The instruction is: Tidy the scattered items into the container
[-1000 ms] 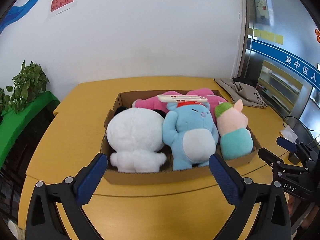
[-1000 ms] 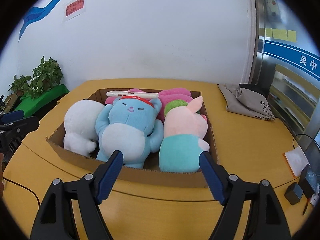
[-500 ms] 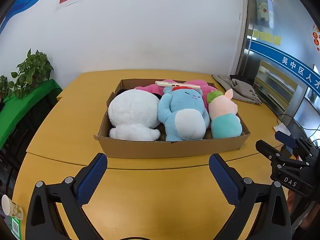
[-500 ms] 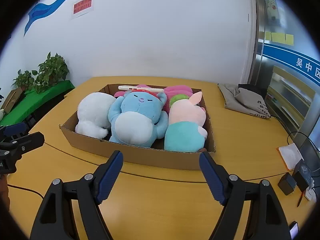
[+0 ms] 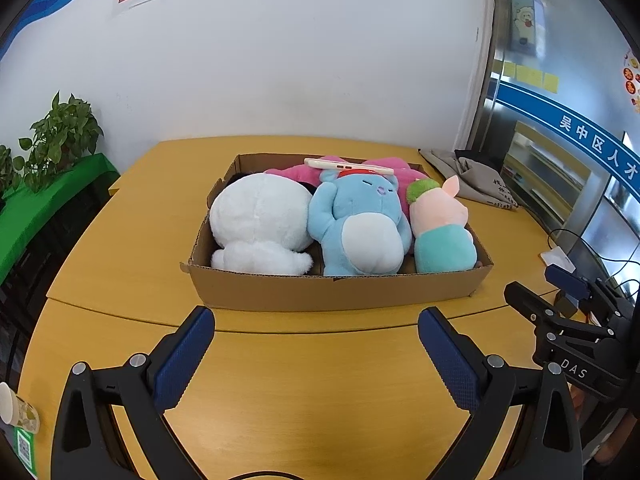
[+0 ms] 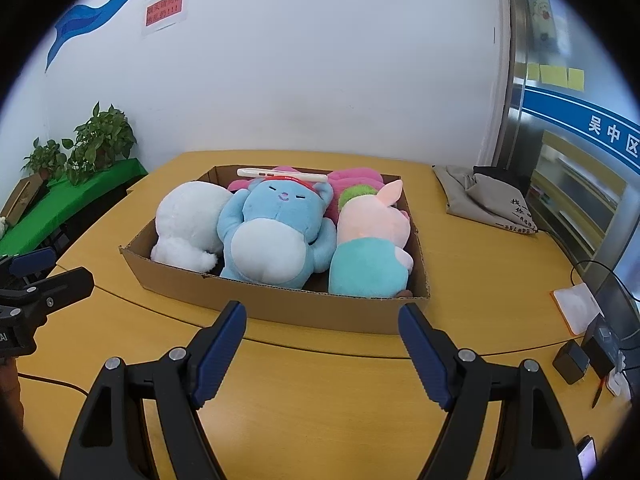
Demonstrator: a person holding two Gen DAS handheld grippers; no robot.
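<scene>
Left tongs (image 5: 316, 354) and right tongs (image 6: 322, 354) agape, empty, cardboard box (image 5: 340, 292) crammed with plush toys (image 5: 356, 228)

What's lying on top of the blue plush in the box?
A white pen-like stick rests across the blue plush, above its red headband. Behind is a pink plush, mostly covered.

My left gripper (image 5: 316, 354) and right gripper (image 6: 322, 350) both hover level, side by side, blue-padded fingers (image 6: 219, 354) spread wide, gripping nothing.
</scene>
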